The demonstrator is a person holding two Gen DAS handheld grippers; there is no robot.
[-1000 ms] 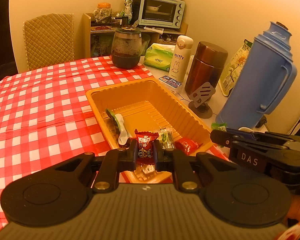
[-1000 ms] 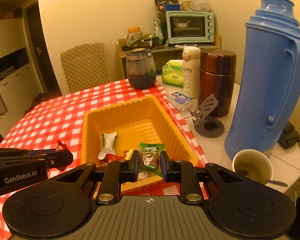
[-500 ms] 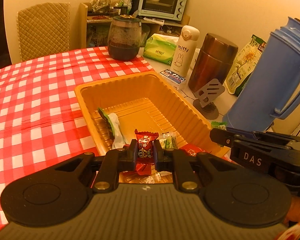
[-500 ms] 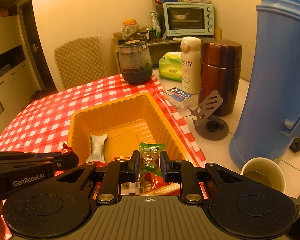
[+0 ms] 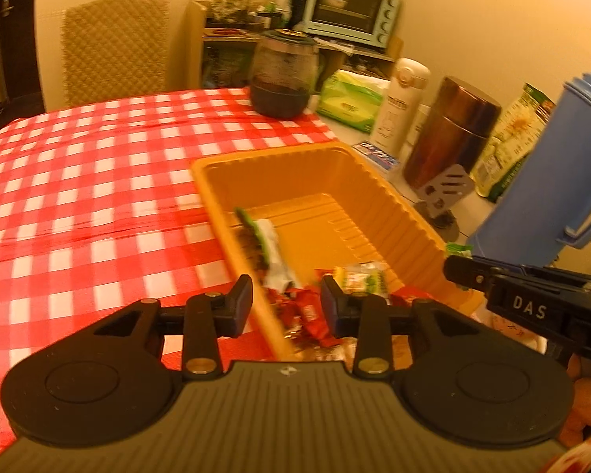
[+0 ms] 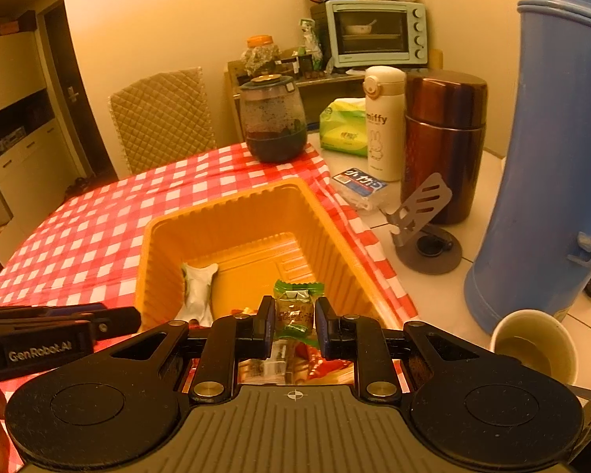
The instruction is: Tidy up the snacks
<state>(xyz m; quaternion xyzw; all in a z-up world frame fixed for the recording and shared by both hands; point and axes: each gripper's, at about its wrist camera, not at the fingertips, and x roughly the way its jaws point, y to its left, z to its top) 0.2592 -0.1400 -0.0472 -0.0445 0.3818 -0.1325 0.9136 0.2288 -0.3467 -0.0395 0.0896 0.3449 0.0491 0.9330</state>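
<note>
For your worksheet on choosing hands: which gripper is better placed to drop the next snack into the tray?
Right. The right gripper grips a green-wrapped candy over the orange tray; the left gripper has just opened, holding nothing.

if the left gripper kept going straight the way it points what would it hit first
Most likely the red snack wrappers piled at the near end of the orange tray, right beneath the open left gripper. Depth is unclear; the tray's near rim might come first.

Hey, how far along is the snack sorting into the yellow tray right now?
Done: several wrapped snacks already lie in the yellow tray, including a white packet. In hand: the left gripper has just been opening over the tray with nothing between its fingers, while the right gripper pinches a green-wrapped candy. Left: dropping that candy in.
</note>
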